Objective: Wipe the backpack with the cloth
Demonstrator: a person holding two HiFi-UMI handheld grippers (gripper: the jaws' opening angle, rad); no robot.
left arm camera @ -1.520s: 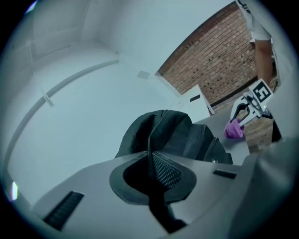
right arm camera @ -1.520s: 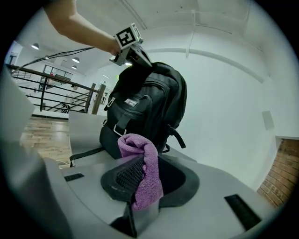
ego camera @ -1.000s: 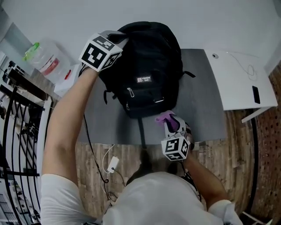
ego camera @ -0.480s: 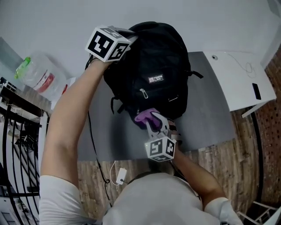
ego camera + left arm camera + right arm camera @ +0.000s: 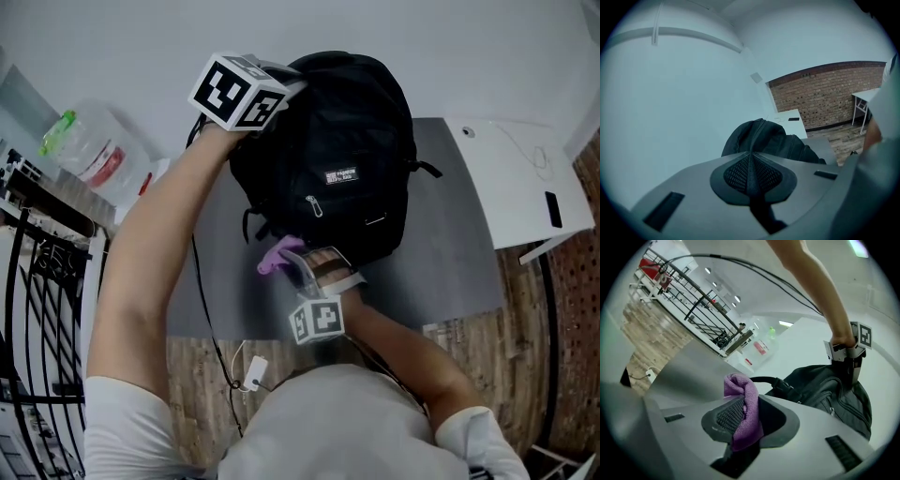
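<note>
A black backpack (image 5: 352, 141) lies on the middle of a grey table (image 5: 450, 253), its top toward the far wall and its bottom toward the table's near edge. The table surface to the backpack's right is bare as far as the right edge, where a white table (image 5: 511, 187) stands just beside it. At the left the table ends near a clear plastic container (image 5: 89, 145) and a black railing (image 5: 37, 309), and wood flooring (image 5: 525, 337) runs along the near side. The left hand-held gripper (image 5: 751, 161) reaches in from the left to the top of the backpack with its jaws closed together. Whether they pinch any fabric or strap there cannot be told. The right hand-held gripper (image 5: 745, 416) is at the backpack's near-left corner, just inside the table's near edge, its jaws clamped on a bunched purple cloth (image 5: 743, 404). The cloth sticks out beyond the pads, just beside the backpack's lower side.
</note>
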